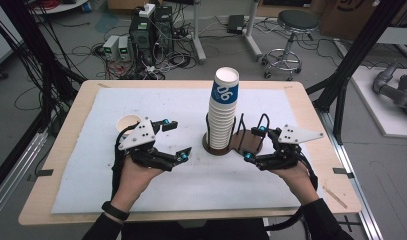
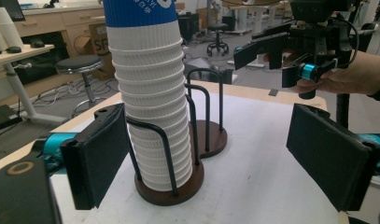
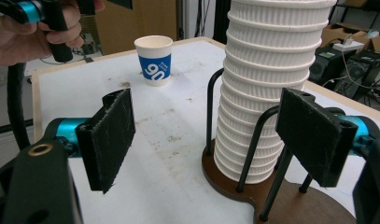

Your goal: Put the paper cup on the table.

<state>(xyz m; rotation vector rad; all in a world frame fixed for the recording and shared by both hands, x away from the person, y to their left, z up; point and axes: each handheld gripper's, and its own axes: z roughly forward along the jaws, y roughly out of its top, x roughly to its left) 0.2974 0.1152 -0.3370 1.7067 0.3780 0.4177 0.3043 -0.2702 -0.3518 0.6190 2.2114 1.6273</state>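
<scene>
room: lab floor cluttered with cables, PC towers [image 1: 141, 35] far behind bench, round swivel stool [image 1: 291, 22] at back right, black frame posts on both sides.
bench: light wood top [image 1: 66, 130], covered almost edge to edge by white mat [image 1: 191, 185]; mat scuffed and stained near middle.
cup holder: dark wooden double base [image 1: 246, 142] with black wire hoops, standing right of bench centre; one bay loaded, other bay bare.
cup stack: tall column of ribbed white paper cups [image 1: 222, 115] nested in loaded bay, top cup with blue band; hoops hug only lower part, so stack leans slightly and likely needs base steadied when a cup is pulled.
single cup: lone paper cup with blue "90" label [image 1: 128, 122], upright on mat, well left of holder, just behind left gripper; looks like a cup already taken off stack and parked clear.
left gripper: [image 1: 177, 140] hovering above mat between single cup and holder, fingers [image 2: 96, 154] spread wide, nothing clamped; aimed at stack, which sits ahead of gap in left gripper view.
right gripper: [image 1: 255, 142] low beside holder's bare bay, fingers [image 3: 108, 137] parted, not pressing on anything; wire hoop and stack seen beyond gap; placed, at a guess, to brace holder.
</scene>
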